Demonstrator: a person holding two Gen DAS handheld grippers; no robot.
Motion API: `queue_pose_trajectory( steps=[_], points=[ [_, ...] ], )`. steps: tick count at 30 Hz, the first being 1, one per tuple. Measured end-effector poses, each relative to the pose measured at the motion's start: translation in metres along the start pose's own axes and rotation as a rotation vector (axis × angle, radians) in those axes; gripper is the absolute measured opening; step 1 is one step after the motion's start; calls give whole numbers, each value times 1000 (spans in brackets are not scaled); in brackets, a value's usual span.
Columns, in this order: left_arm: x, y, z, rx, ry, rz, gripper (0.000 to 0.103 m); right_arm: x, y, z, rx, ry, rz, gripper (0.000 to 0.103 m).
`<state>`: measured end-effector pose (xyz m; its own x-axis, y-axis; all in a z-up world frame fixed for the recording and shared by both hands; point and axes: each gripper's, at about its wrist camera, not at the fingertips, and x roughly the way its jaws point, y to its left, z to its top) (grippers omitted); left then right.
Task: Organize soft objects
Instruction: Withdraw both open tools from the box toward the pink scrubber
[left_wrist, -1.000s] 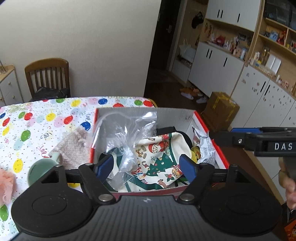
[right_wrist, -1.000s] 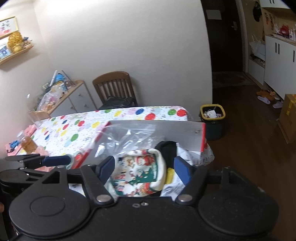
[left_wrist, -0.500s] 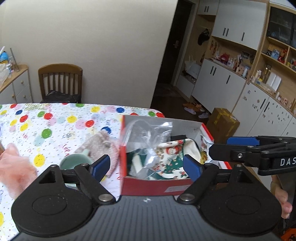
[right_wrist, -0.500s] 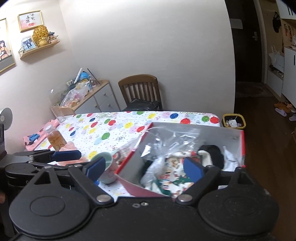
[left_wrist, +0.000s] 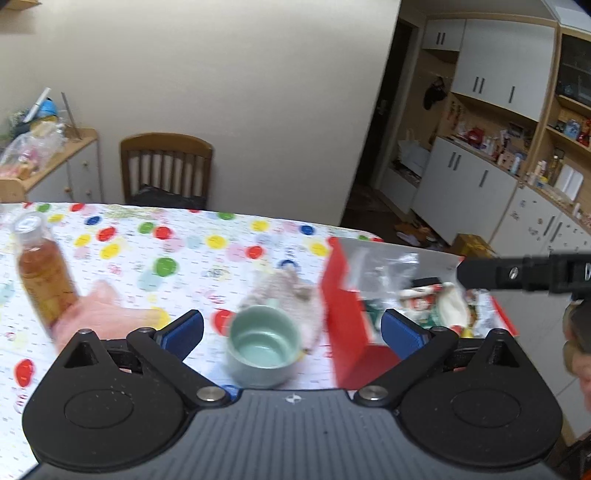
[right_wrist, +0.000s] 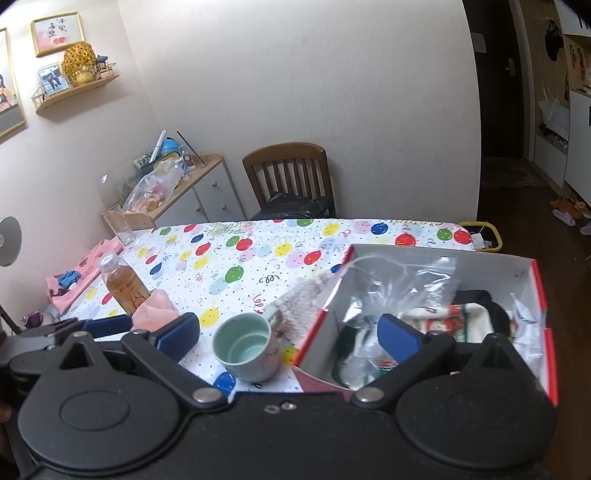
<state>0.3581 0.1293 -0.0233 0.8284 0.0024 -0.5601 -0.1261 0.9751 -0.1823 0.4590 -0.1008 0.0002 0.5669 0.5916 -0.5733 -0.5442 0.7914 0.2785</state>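
walls: plain cream | chair: wooden at wall | cabinets: white | floor: dark wood

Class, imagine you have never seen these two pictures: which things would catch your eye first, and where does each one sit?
First the tablecloth with its bright balloon print, covering the whole table. Next the red box at the table's right end, stuffed with a clear plastic bag and a Christmas-print cloth. Just left of the box stands a pale green mug, with an amber drink bottle farther left.
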Motion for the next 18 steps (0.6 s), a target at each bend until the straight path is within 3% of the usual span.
queue_pose_trajectory(
  steps=[11,18],
  points=[
    [3,87,-12,-80,-37,71,103,71,47,24,16,55,-49,103],
    [28,131,-25,-125,6,145,103,131,65,45,-8,112,-143,103]
  ],
)
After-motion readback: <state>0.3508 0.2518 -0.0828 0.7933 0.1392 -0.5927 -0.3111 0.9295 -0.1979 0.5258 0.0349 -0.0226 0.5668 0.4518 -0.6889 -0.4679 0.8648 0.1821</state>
